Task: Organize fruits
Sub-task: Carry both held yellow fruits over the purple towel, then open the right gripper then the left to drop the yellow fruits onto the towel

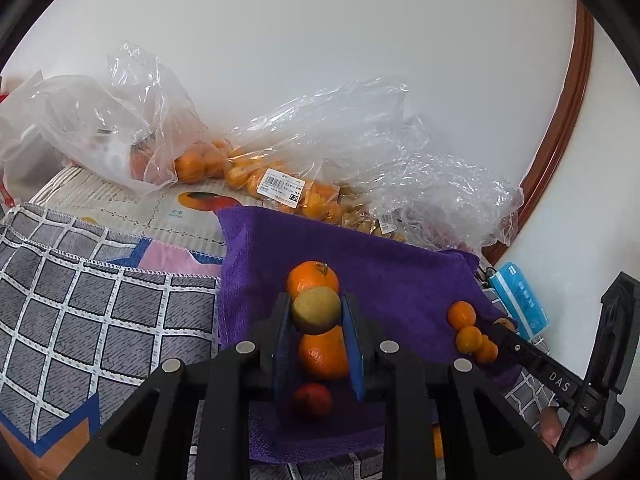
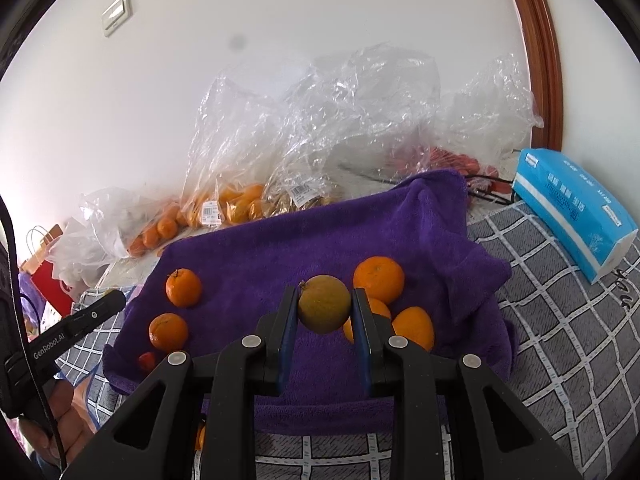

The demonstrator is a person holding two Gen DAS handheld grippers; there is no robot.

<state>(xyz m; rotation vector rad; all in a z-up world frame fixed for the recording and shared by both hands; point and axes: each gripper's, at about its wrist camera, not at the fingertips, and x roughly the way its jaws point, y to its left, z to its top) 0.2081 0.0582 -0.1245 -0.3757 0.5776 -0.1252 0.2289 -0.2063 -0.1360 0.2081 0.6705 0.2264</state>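
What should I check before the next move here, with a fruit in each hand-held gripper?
1. Left hand-held gripper shut on left yellow-green fruit: ok.
2. Right hand-held gripper shut on right yellow-green fruit: ok.
3. Bare purple towel available for setting down: ok.
4. Clearance between right yellow-green fruit and the oranges behind it: cannot tell.
5. Blue tissue pack off the towel: ok.

**Fruit on the purple towel**

Each set of tongs pinches a round yellow-green fruit. Oranges lie at its 1 to 4 o'clock, two more at 9 o'clock, on the purple towel.
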